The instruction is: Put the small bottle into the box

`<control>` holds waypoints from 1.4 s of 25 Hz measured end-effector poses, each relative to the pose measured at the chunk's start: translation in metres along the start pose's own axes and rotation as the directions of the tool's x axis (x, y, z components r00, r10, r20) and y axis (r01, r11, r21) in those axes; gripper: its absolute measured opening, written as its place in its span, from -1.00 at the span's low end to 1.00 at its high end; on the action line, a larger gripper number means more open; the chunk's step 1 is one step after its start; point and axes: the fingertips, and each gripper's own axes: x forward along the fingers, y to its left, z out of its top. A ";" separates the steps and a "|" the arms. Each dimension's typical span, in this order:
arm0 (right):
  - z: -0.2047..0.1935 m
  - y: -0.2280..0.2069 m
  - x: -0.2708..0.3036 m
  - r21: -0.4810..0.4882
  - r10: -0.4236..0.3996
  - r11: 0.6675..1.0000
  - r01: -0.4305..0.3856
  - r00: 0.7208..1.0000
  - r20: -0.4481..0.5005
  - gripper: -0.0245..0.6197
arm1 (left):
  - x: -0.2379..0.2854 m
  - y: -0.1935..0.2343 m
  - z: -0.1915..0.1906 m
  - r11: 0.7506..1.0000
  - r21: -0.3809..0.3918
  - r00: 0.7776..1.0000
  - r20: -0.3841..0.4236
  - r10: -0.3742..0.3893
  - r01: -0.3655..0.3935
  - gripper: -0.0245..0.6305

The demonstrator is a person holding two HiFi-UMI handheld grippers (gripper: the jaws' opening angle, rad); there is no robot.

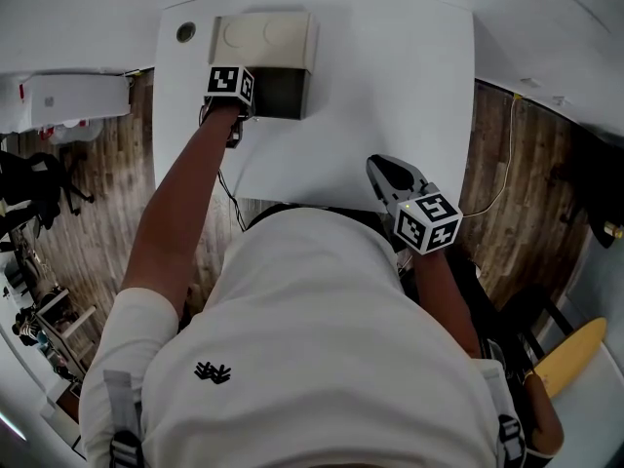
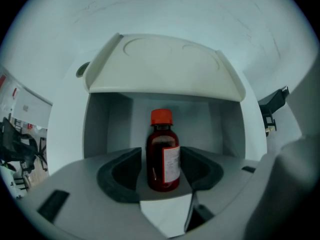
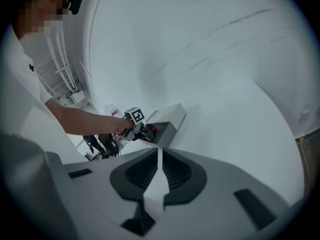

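Small bottle (image 2: pixel 162 154) upright inside box (image 2: pixel 98 128), lid (image 2: pixel 160 66) raised.

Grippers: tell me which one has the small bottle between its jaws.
The left gripper: the red-capped small bottle stands between its jaws, in the open box. The right gripper has its jaws nearly together, nothing between them.

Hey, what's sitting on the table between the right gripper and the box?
Nothing: the white tabletop between the right gripper and the box is bare. The head view shows that stretch, and the right gripper view agrees.
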 end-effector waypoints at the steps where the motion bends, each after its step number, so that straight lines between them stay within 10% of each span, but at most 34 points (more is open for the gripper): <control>1: 0.000 0.001 0.001 -0.002 0.002 1.000 -0.002 1.000 -0.002 -0.83 | -0.002 0.000 0.000 1.000 0.003 1.000 0.004 -0.005 0.005 -0.17; 13: 0.000 0.037 0.023 -0.070 0.019 0.997 -0.020 1.000 -0.016 -0.83 | -0.040 0.003 -0.016 0.990 0.010 0.982 0.126 -0.138 0.138 -0.10; 22: 0.002 0.074 0.039 -0.155 0.006 0.988 -0.007 1.000 -0.006 -0.83 | -0.084 0.005 -0.042 0.956 0.033 0.911 0.295 -0.289 0.292 -0.11; 29: -0.007 0.108 0.051 -0.198 -0.010 0.980 0.009 1.000 -0.008 -0.83 | -0.138 0.020 -0.068 0.933 0.084 0.777 0.530 -0.340 0.351 -0.65; 35: -0.021 0.135 0.061 -0.220 -0.032 0.975 0.030 0.999 -0.006 -0.86 | -0.187 0.018 -0.107 0.859 0.231 0.572 0.664 -0.482 0.457 -0.91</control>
